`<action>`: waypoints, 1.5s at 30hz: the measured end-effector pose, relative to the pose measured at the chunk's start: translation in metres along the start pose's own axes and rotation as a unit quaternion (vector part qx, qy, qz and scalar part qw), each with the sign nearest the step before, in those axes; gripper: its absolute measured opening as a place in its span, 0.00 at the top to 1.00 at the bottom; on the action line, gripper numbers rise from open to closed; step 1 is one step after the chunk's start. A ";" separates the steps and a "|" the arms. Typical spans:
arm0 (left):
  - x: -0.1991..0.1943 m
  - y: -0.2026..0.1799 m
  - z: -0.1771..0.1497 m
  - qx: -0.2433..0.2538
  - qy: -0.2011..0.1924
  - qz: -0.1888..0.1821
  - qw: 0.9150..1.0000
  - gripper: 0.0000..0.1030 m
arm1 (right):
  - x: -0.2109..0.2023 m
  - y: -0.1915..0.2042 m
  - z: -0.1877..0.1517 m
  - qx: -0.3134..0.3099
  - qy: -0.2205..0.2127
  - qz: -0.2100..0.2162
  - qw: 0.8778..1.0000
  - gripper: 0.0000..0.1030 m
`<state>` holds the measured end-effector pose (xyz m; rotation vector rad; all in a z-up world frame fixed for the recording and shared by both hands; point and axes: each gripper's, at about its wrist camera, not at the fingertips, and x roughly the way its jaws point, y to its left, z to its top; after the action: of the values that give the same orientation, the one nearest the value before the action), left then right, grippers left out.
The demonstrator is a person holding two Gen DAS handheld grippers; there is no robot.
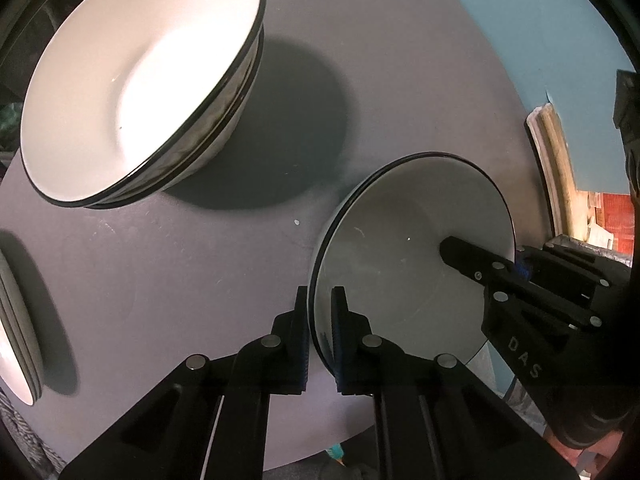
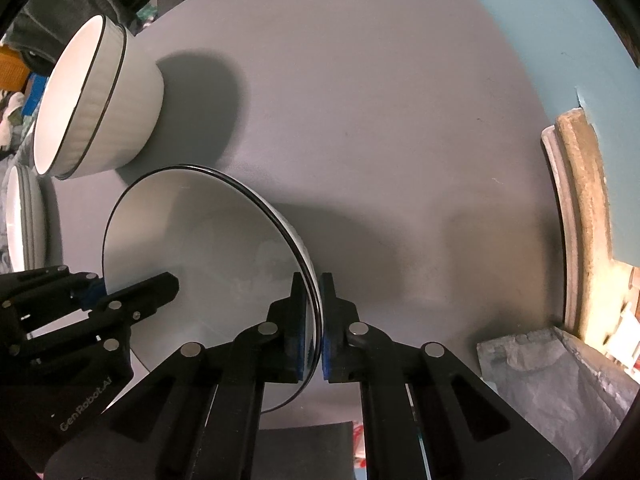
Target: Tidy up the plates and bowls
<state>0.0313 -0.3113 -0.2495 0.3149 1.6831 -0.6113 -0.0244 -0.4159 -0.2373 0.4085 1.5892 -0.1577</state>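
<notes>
Between both grippers [image 1: 320, 320] — bowl [image 1: 400, 240]

The near rim of the plate [image 1: 400, 248] disappears behind the left gripper [image 1: 320, 320], so the pads' contact underneath can't be made out. In the right wrist view the same plate [image 2: 200, 240] is cut by the right gripper [image 2: 314, 320] and its lower edge is lost. The second stack [image 1: 16, 340] is sliced off by the frame's left edge. The clutter [image 2: 24, 92] beyond the table [image 2: 380, 100] is too blurred to tell.
</notes>
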 end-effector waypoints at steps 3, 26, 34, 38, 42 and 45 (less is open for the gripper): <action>0.003 -0.001 -0.003 -0.001 0.002 0.001 1.000 0.92 | 0.000 0.001 0.000 0.001 0.000 -0.004 1.000 0.94; -0.043 0.012 -0.011 -0.025 -0.023 -0.008 0.999 0.92 | -0.038 0.023 0.028 -0.011 -0.009 -0.003 1.000 0.94; -0.078 0.030 -0.025 -0.036 -0.057 0.000 0.998 0.92 | -0.061 0.040 0.031 -0.032 -0.021 0.005 0.999 0.94; -0.092 0.041 -0.026 -0.055 -0.073 -0.003 0.996 0.92 | -0.074 0.052 0.036 -0.046 -0.028 0.007 0.999 0.94; -0.098 0.042 -0.020 -0.067 -0.088 0.000 0.994 0.92 | -0.082 0.062 0.046 -0.063 -0.036 0.008 0.997 0.94; -0.105 0.048 -0.016 -0.074 -0.098 0.006 0.992 0.91 | -0.082 0.067 0.050 -0.076 -0.042 0.009 0.996 0.94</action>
<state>0.0649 -0.2492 -0.1570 0.1538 1.5269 -0.4898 0.0464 -0.3849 -0.1501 0.2936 1.5021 -0.0390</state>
